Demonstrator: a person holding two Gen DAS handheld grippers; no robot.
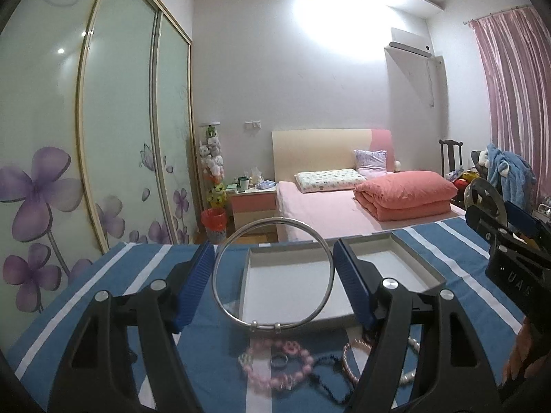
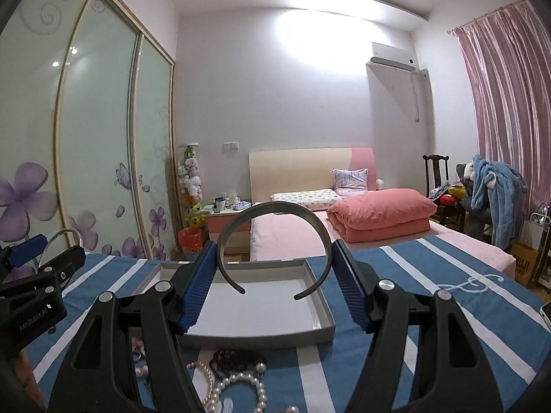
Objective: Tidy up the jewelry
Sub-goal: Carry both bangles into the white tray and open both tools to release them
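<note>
- Above a blue striped cloth (image 1: 103, 275), I am holding a gripper in each hand, both raised and pointing nearly level toward a bed (image 1: 327, 206).
- My left gripper (image 1: 273, 272) is pinching a thin silver bangle (image 1: 220, 251) upright, its pads pressing the ring's two sides.
- My right gripper (image 2: 273, 275) is pinching a grey open cuff (image 2: 272, 208) across its width, with the gap in the cuff facing down.
- Just beyond both grippers, a shallow grey tray (image 1: 418, 265) is lying open on the cloth, with nothing visible on its white floor.
- Near my wrists, loose pieces are waiting: a pink bead bracelet (image 1: 303, 354), a small ring (image 1: 279, 360) and strings of pearls (image 2: 241, 378).
- To do this step well, I judge I should be carrying each piece forward over the tray, lowering it close to the floor and tilting it flat before easing the pads apart, so neither hoop rolls off.
- Keeping the two pieces apart in the tray should stop them knocking together.
</note>
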